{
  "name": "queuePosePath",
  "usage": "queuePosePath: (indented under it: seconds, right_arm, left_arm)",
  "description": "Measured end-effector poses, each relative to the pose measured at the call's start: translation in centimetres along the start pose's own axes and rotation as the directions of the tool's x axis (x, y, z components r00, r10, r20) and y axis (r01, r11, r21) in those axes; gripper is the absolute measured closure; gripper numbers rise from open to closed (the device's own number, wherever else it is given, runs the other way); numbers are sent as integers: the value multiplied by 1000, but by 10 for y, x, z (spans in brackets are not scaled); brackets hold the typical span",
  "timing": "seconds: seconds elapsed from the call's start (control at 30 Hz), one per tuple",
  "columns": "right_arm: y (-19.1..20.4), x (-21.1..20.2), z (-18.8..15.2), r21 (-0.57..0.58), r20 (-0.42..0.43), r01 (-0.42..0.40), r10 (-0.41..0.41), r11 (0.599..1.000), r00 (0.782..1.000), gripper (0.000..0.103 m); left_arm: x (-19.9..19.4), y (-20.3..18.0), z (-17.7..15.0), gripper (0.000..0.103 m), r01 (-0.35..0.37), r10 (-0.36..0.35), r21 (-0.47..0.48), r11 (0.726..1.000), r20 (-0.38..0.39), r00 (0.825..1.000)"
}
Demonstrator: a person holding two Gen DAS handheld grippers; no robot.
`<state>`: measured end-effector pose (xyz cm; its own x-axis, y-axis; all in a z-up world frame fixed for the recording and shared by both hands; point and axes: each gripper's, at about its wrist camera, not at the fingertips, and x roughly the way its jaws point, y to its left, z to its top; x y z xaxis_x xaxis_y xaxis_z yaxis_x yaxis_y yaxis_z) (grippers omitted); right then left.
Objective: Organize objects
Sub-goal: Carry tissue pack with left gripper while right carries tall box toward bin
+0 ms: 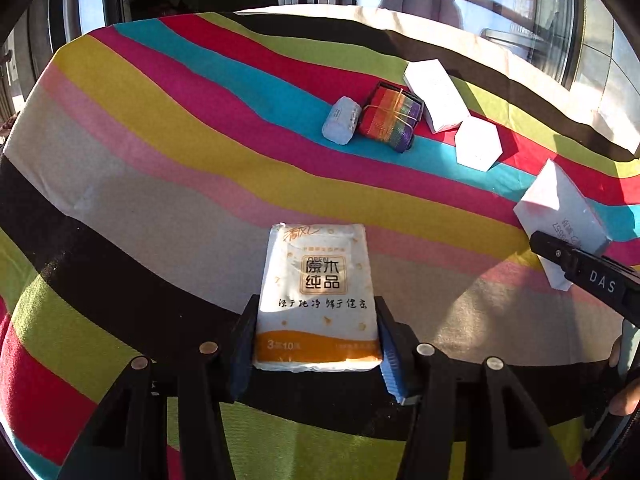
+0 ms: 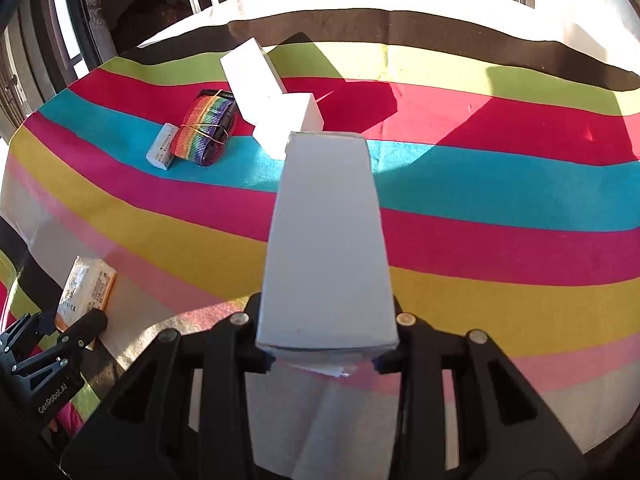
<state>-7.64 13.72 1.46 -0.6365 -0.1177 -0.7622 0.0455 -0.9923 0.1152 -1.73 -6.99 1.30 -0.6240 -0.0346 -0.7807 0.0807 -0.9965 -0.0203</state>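
Note:
My left gripper [image 1: 318, 344] is shut on a white and orange tissue pack [image 1: 318, 296], its blue pads pressing both long sides just above the striped cloth. At the left edge of the right wrist view the same tissue pack [image 2: 86, 286] shows with the left gripper's fingers [image 2: 76, 340]. My right gripper [image 2: 326, 344] is shut on a plain white box [image 2: 326, 240], held above the cloth and pointing away from me. From the left wrist view that white box [image 1: 560, 216] appears at the right, in the right gripper's black finger [image 1: 584, 272].
On the far stripes lie a small white wrapped roll [image 1: 342, 120], a rainbow strap bundle [image 1: 390, 118] tied with a rubber band, a long white box [image 1: 434, 94] and a white hexagonal box [image 1: 478, 142]. The striped tablecloth [image 1: 160, 184] ends at windows behind.

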Motion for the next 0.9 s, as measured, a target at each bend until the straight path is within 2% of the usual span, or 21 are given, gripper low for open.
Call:
queuePosePath:
  seconds: [0.17, 0.3, 0.53, 0.73, 0.9]
  right_arm:
    - [7, -4, -5, -28, -7, 27, -27, 999, 1000, 65]
    - [15, -24, -24, 8, -8, 3, -3, 1000, 1000, 65]
    - [38, -56, -55, -89, 6, -13, 13, 996, 1000, 65]
    - [47, -70, -83, -119, -24, -51, 49, 992, 999, 65]
    - [56, -87, -106, -170, -37, -69, 64, 983, 997, 65]
  left_arm:
    - [-1, 1, 0, 50, 2, -2, -5, 1000, 2, 1000]
    - [-1, 0, 1, 50, 1, -1, -3, 1000, 2, 1000]
    - [-1, 0, 1, 50, 0, 0, -3, 1000, 2, 1000]
    - [-2, 2, 0, 50, 7, -7, -8, 1000, 5, 1000]
    - [-27, 11, -25, 50, 30, -30, -32, 999, 15, 999]
